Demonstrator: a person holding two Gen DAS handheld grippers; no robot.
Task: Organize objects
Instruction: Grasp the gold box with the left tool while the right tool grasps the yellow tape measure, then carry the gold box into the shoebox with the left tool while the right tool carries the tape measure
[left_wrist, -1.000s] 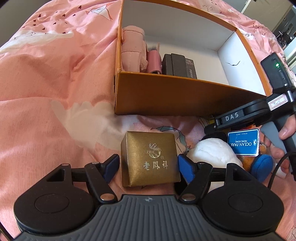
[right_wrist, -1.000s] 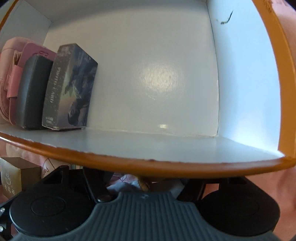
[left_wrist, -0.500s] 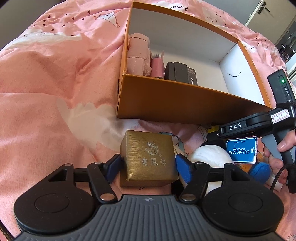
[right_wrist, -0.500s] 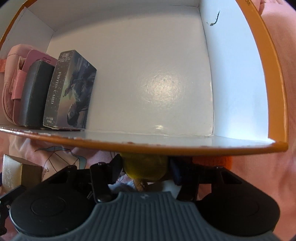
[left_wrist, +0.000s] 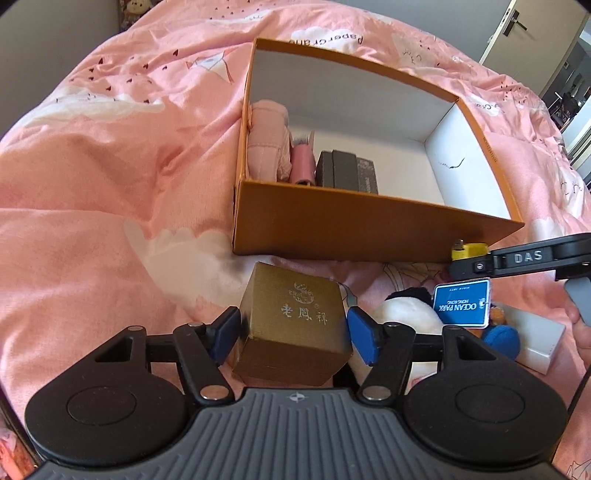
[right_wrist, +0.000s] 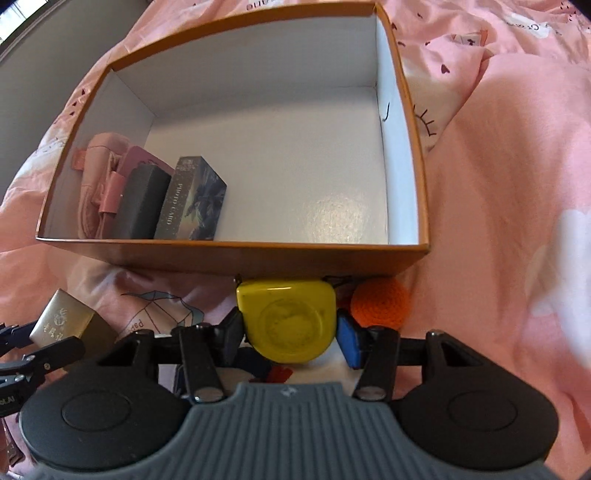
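While my left gripper (left_wrist: 293, 334) closes its jaws around the gold box (left_wrist: 293, 328) on the pink bedspread (left_wrist: 92, 184), its blue pads (left_wrist: 364, 338) sit right at the box's sides, though I cannot tell whether they press it yet. My right gripper (right_wrist: 290, 332) pinches a yellow case (right_wrist: 288, 319) just in front of the orange box (right_wrist: 236, 254). Inside that box, along its left wall, stand a pink pouch (right_wrist: 98, 177), a black case (right_wrist: 142, 201) and a card pack (right_wrist: 194, 199). An orange ball (right_wrist: 382, 301) lies beside the yellow case.
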